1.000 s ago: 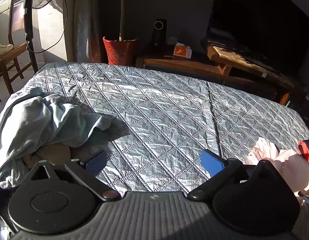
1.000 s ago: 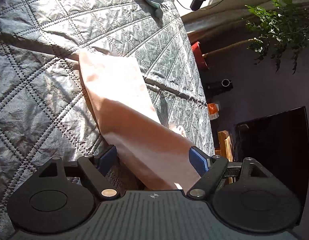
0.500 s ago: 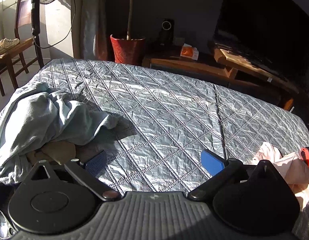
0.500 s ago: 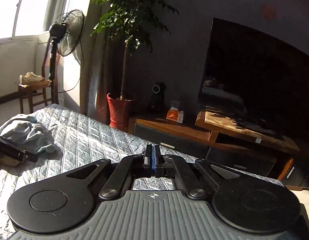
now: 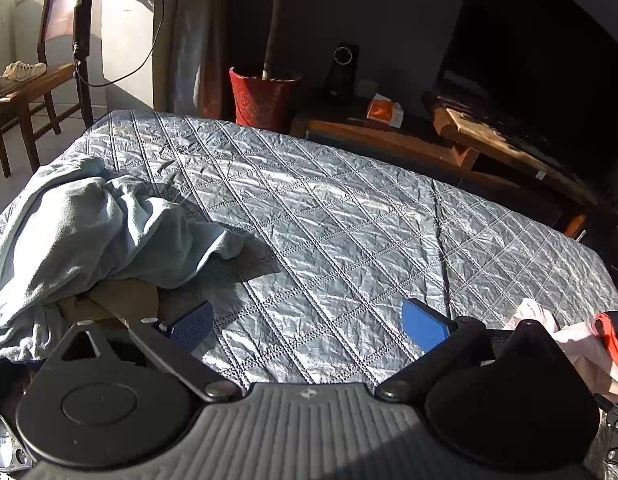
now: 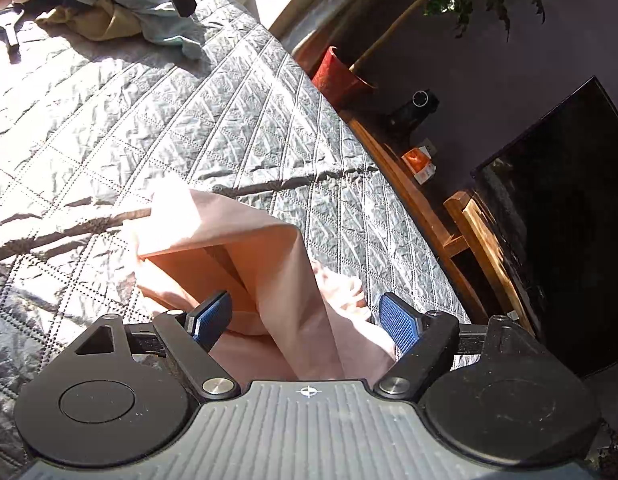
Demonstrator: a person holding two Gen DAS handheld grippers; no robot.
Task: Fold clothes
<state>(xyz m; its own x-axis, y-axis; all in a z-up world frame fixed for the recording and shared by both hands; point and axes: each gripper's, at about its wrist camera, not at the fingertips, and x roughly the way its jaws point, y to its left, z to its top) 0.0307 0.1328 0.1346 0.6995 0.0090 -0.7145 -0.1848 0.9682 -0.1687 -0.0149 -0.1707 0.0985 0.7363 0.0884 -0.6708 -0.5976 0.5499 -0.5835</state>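
1. Since the earlier frame, the right gripper (image 6: pixel 305 318) has swung back over the pink garment (image 6: pixel 229 248), its jaws opening, cloth between them but unpressed (likely just released).
2. Partly folded, the garment lies at the quilt's (image 6: pixel 213 120) near corner.
3. Left gripper (image 5: pixel 307 324) hovers open and empty, probably waiting.
4. Farther off, a pale blue pile (image 5: pixel 89 224) awaits folding.
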